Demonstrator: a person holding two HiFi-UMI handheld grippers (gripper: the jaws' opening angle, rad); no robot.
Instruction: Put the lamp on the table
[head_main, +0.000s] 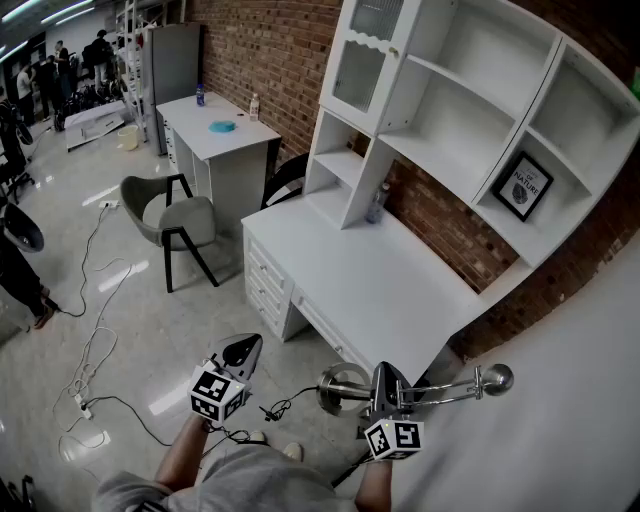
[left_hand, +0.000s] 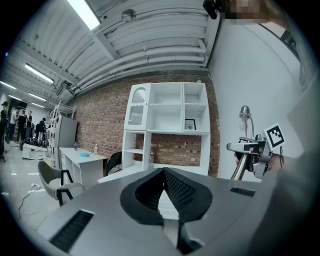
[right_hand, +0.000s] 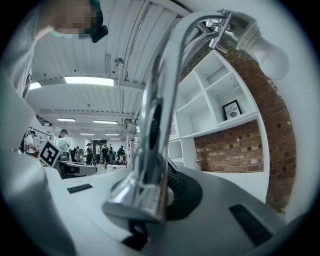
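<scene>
**Left gripper (head_main: 243, 352) empty, right gripper (head_main: 386, 384) pinching the lamp (head_main: 450, 388) short of the table (head_main: 370, 290)**

Left gripper first: at 7 o'clock in the head view, its jaws are pressed together with nothing between them, which its own view confirms. It points out over the floor, well apart from the table.

Next along is the lamp's round chrome base, just to the left of my right gripper at 5 o'clock. That gripper is clamped tight on the chrome stem near the base. The lamp hangs in the air, lying almost level, with its head out toward 3 o'clock. It touches nothing but my gripper.

The table lies ahead at 12 to 1 o'clock, with a wide bare top in front of the white shelf unit (head_main: 450, 110).

To do this step well, I judge I should hold the pinch firm, since the stem looks slick. I should swing the base downward before reaching out, then pick a bare patch well clear of the small bottle (head_main: 377, 203) and the shelf posts. The base should sit flat before I loosen. My left gripper could steady it.
</scene>
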